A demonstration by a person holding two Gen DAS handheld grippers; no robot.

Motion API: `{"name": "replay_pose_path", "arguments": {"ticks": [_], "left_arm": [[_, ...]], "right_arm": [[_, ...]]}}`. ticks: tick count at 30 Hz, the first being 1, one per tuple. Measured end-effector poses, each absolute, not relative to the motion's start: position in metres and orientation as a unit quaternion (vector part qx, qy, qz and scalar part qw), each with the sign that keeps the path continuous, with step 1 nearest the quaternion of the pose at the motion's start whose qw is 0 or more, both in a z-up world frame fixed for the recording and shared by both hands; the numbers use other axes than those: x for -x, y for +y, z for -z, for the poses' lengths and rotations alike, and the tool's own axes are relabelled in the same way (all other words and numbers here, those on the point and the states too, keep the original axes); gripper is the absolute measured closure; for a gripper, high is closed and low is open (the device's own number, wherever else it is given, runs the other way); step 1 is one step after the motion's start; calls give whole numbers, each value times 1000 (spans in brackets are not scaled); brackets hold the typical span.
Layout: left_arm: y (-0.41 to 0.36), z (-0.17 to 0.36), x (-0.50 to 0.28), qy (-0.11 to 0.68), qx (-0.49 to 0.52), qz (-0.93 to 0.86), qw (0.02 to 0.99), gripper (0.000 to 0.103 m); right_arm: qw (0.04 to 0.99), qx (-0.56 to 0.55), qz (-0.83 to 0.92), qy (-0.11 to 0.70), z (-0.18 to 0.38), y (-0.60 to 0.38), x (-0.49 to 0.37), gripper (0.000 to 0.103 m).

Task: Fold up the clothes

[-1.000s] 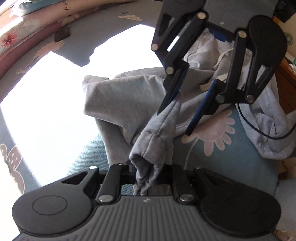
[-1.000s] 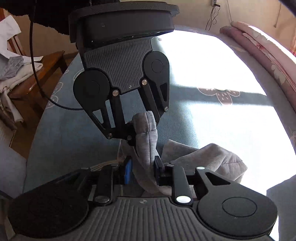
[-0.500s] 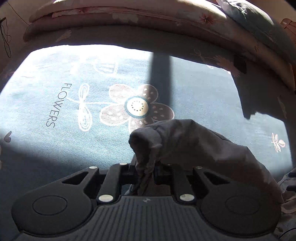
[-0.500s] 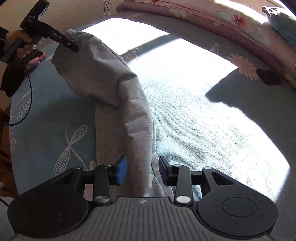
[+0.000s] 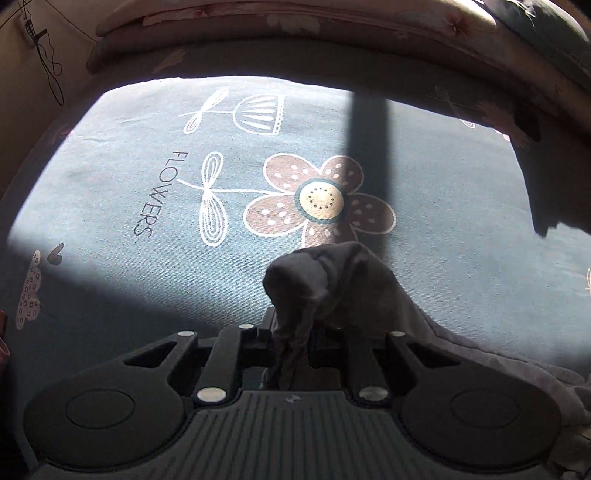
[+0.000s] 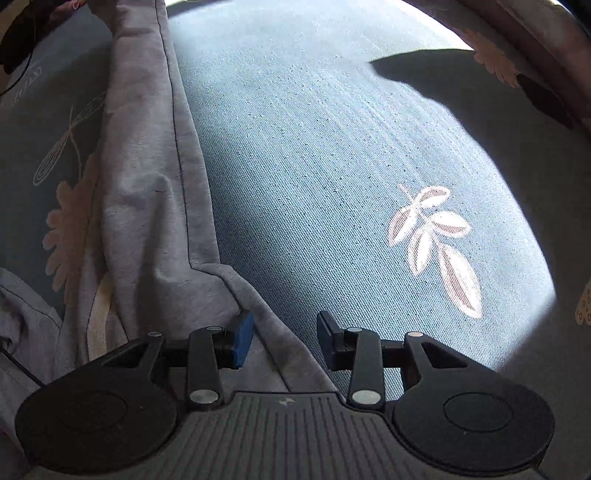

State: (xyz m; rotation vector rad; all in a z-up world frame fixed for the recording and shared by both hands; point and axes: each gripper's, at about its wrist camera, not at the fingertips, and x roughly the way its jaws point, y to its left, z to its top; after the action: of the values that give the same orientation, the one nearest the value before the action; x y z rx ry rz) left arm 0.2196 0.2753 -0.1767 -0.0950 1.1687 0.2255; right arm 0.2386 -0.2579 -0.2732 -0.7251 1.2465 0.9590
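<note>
Draping soft grey hoodie (image 6: 147, 192), perhaps fleece

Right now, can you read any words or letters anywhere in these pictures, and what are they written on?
"FLOWERS": printed in dark letters on the blue bedsheet, beside the dragonfly drawing, in the left wrist view.
Faint pale writing on the sheet at the top left of the right wrist view: too blurred to read.
The grey garment shows no words.

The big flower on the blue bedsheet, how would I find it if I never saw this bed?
Look at the blue bedsheet in the left wrist view, below the pink quilt rolled along its far edge. Beside the printed word FLOWERS sits the big flower, just beyond the grey cloth. Its brown dotted petals and cream centre distinguish it; nearby drawings are white outlines.
</note>
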Motion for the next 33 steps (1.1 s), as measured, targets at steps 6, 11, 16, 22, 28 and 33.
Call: {"name": "replay_pose_path", "arguments": {"ticks": [6,11,16,22,28,33], "left_arm": [[267,180,-222,556,24,-105,824,90],[265,176,-230,547,24,-118,828,90],[260,157,-243,522,20,-125,843,90],[247,136,-272,494,-10,-121,861,90],[241,131,-307,486,-22,-119,866,89],[240,153,-339,501,-26,-122,857,89]], "right_arm": [[591,338,-467,564,293,-245,-239,47],[580,364,-461,565,286,-241,-219,91],[650,351,-404,540,254,-255,-221,97],[710,393,-324,487,229,-265,-228,98],[745,432,-248,444,231,-275,-255,103],[783,376,-179,462,236,-293,-307,102]]}}
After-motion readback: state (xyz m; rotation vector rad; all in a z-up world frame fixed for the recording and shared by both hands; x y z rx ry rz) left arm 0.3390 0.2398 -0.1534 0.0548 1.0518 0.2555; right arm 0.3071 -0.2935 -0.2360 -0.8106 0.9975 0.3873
